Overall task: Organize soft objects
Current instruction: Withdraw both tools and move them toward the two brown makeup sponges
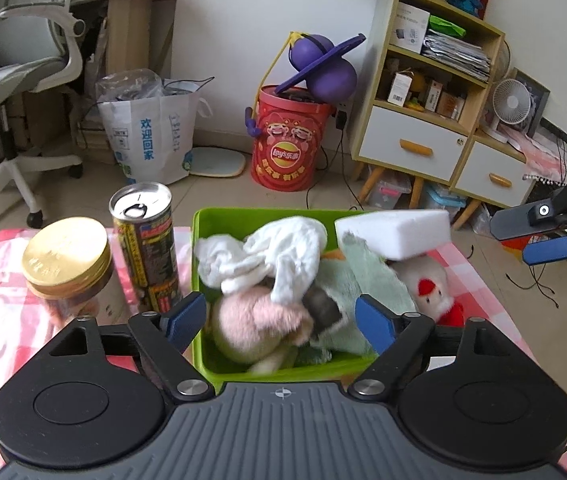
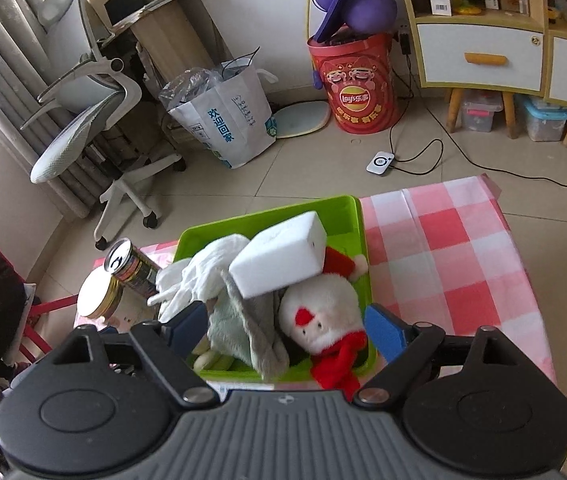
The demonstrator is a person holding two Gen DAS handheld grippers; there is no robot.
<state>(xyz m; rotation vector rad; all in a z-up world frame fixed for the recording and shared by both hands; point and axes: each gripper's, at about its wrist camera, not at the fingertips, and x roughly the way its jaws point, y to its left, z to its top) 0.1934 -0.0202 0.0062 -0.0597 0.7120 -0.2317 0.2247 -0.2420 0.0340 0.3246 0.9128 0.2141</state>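
Note:
A green bin (image 1: 199, 240) on the pink checked cloth holds the soft things. In it lie a white cloth (image 1: 267, 256), a pink plush (image 1: 255, 320), a pale green towel (image 1: 363, 276), a Santa plush (image 1: 431, 288) and, on top, a white sponge block (image 1: 395, 232). My left gripper (image 1: 279, 312) hovers open over the bin's near side, touching nothing. My right gripper (image 2: 287, 326) is also open, above the Santa plush (image 2: 323, 312) and grey-green towel (image 2: 239, 328), with the sponge block (image 2: 279, 256) just beyond. It also shows at the right edge of the left wrist view, right gripper (image 1: 511, 240).
A tall drink can (image 1: 145, 248) and a gold-lidded jar (image 1: 67, 256) stand left of the bin. The checked cloth (image 2: 443, 248) stretches right of it. On the floor beyond are a red bucket (image 1: 287, 144), a paper bag (image 1: 151, 136), an office chair (image 1: 23, 80) and a shelf unit (image 1: 423, 92).

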